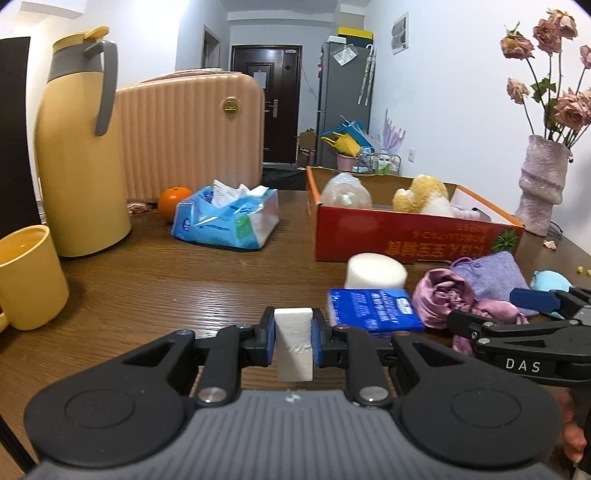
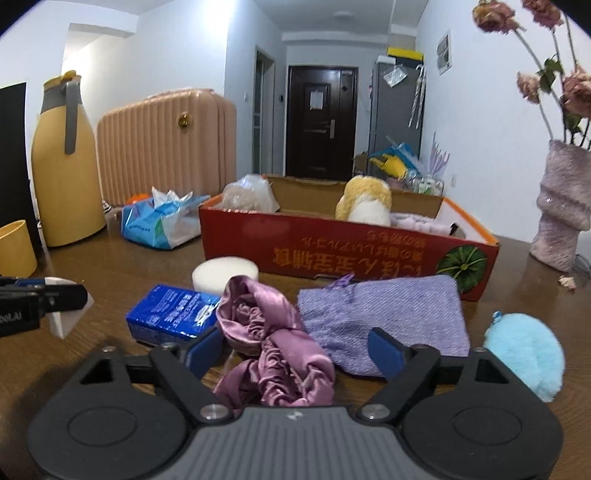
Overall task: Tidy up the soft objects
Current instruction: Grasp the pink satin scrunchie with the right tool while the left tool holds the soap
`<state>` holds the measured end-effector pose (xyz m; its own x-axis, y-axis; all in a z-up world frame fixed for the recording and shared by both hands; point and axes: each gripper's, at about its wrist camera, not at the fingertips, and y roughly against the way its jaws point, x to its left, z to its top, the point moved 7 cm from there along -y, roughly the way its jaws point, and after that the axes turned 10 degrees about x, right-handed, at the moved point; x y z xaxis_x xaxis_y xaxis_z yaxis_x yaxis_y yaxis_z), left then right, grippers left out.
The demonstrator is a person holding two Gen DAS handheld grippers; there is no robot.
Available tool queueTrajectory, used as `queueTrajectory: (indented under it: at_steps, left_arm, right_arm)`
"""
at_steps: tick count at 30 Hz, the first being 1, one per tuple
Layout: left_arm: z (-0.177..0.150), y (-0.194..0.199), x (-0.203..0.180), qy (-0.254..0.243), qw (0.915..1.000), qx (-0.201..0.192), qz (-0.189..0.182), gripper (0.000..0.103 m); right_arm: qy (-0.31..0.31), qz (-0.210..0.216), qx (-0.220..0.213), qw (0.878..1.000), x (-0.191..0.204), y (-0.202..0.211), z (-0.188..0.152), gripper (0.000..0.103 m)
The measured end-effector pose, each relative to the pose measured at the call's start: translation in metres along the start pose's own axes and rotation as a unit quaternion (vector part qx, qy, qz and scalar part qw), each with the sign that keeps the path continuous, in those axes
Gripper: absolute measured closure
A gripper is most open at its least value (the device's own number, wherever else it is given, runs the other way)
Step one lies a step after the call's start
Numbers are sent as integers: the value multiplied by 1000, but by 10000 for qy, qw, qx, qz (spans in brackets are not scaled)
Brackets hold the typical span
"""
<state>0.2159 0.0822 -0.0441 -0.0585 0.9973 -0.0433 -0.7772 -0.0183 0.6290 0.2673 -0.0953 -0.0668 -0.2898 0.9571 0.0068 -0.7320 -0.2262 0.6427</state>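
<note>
Left gripper point(image 1: 293, 334) pinching white foam wedge point(image 1: 293, 339) tight; right gripper point(image 2: 295, 350) straddling, jaws wide, untouching, slippery satin scrunchie point(image 2: 273, 350) — bunching mid-folds, squashing lightly.

white walls point(image 2: 480, 122), dark door point(image 2: 320, 122) beyond wooden table point(image 1: 155, 280).

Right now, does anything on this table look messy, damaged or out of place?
Yes. Dried petals and crumbs lie beside the vase, shed from its wilted roses. The red box sits with its print upside down toward the cameras. The pink satin cloth lies crumpled in a heap.
</note>
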Motion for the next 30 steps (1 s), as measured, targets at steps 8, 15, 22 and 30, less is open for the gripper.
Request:
queueTrajectory:
  at_steps: [8,15,22,30]
  left_arm:
    - [0,0,3,-11,10000,-11,0,84]
    - [-1,2,0,-40,10000,-56,-19,84]
    - [-1,3,-1,-52,9999,-98,-32,84]
    - [0,4,0,-21,9999,-137,14,84]
  right_arm:
    - [-89,284,363,9989,2,-16,-1,56]
    - [-84,377,221,9990,3,-7,-3,69]
    - [-41,298,-82,9995,2,5,1,70]
    - [-92,277,-384,9988,-2,18,7,70]
